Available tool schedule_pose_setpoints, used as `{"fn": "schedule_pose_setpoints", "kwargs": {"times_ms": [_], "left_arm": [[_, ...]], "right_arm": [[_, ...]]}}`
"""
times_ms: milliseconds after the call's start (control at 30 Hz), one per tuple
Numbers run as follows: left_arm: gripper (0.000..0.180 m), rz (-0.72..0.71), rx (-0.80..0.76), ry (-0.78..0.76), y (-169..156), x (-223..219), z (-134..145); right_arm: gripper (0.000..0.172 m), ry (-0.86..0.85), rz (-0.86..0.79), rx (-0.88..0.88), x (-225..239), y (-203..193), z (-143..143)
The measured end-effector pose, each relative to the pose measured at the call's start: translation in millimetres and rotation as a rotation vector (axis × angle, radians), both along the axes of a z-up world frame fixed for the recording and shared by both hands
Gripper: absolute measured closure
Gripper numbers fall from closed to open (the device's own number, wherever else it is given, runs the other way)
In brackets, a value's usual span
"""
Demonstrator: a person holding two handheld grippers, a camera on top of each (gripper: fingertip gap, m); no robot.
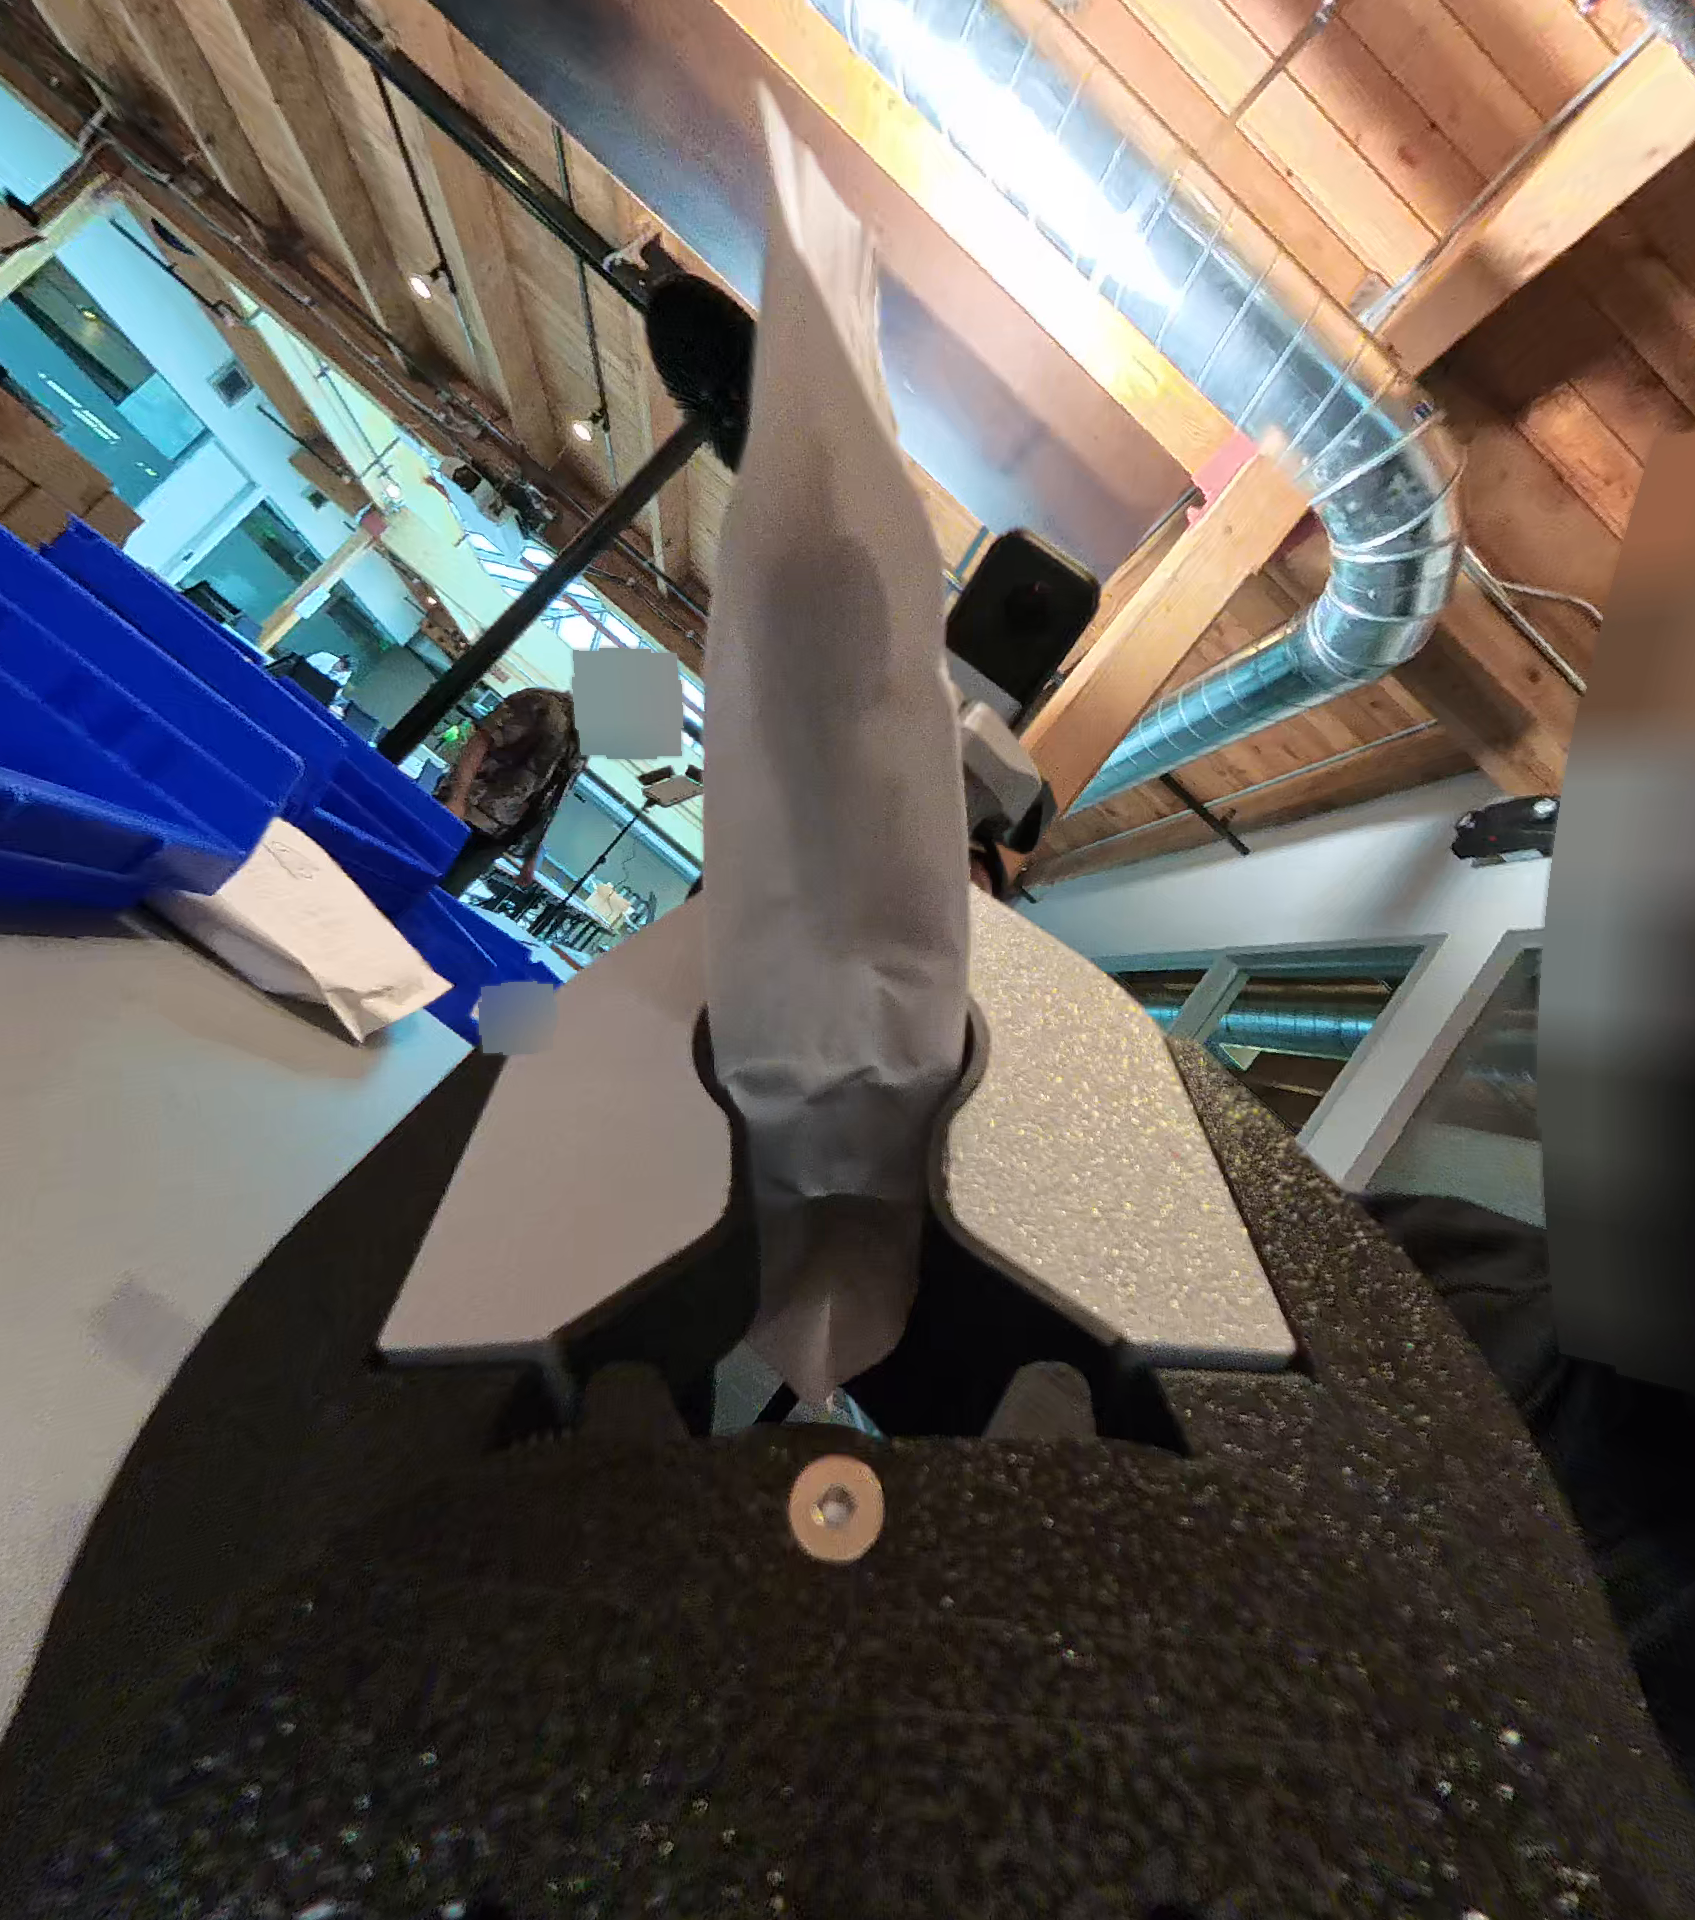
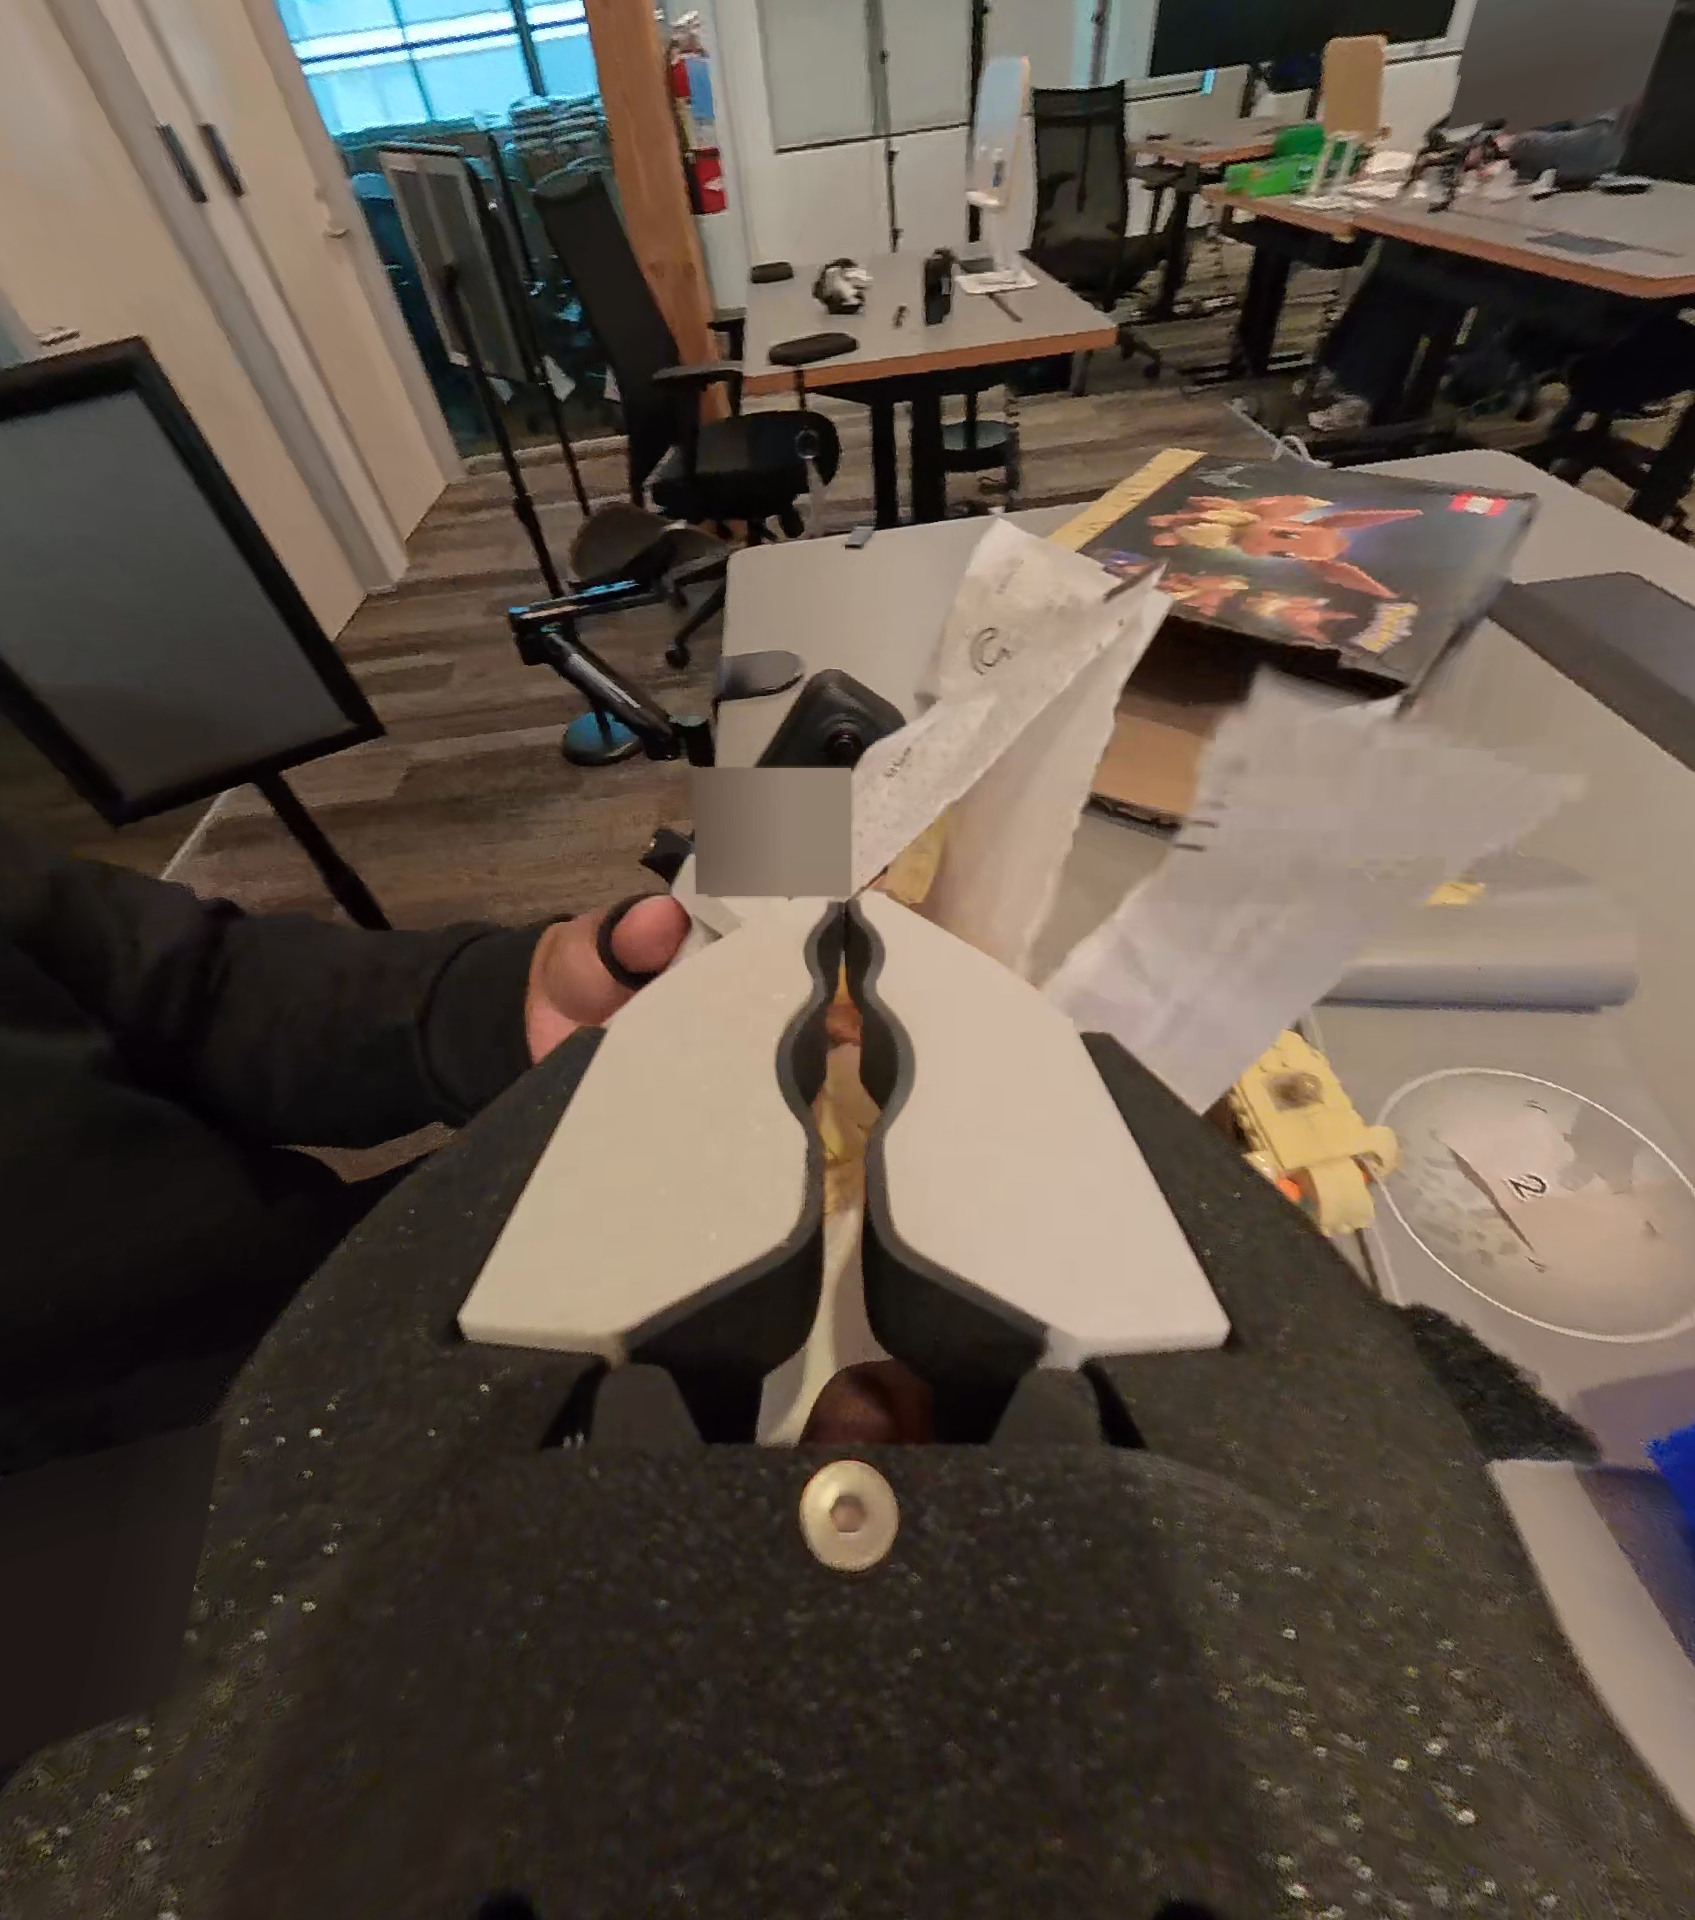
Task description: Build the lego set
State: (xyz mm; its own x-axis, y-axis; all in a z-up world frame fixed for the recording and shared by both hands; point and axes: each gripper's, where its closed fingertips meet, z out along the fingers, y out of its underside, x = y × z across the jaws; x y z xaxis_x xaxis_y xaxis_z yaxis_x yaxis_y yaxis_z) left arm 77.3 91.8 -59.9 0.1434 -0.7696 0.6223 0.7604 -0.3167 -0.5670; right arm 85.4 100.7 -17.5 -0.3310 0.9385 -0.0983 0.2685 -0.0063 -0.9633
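The left hand-held gripper is clamping a white paper bag, pads pressing its crumpled neck; the bag is standing up out of the jaws. The right hand-held gripper is closed, its tips pinching a corner of the same paper; a steady, even pull would probably spare it tearing. The bench is crowding close with a printed box, a clear lid and blue bins; the freest room seems to be above.
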Motion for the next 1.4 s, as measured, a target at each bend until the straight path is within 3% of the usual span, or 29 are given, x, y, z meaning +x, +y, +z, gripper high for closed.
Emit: {"fn": "schedule_pose_setpoints", "kwargs": {"times_ms": [133,267,367,500,667,833,967,1167,1400], "left_arm": [[0.151,0.052,-0.031,0.050,19,-2,1],[0.151,0.112,-0.069,0.056,46,-15,12],[0.151,0.196,-0.128,0.166,78,-30,19],[0.151,0.255,-0.169,0.382,129,-42,34],[0.151,0.248,-0.207,0.483,199,-40,52],[0.151,0.182,-0.324,0.711,260,-24,26],[0.151,0.174,-0.430,0.763,289,-18,4],[0.151,0.307,-0.542,0.884,307,-13,-26],[0.151,0.389,-0.544,1.070,315,-4,-34]], "right_arm": [[0.169,0.036,-0.089,-0.039,3,27,-2],[0.165,0.196,-0.232,-0.091,21,67,19],[0.165,0.273,-0.355,-0.075,50,104,18],[0.167,0.244,-0.420,-0.021,72,138,-32],[0.172,0.249,-0.426,0.001,79,149,-89],[0.172,0.271,-0.426,-0.030,90,157,-84],[0.172,0.228,-0.425,-0.037,95,156,-93],[0.172,0.225,-0.439,-0.056,95,157,-96],[0.172,0.199,-0.465,-0.062,93,161,-105]]}}
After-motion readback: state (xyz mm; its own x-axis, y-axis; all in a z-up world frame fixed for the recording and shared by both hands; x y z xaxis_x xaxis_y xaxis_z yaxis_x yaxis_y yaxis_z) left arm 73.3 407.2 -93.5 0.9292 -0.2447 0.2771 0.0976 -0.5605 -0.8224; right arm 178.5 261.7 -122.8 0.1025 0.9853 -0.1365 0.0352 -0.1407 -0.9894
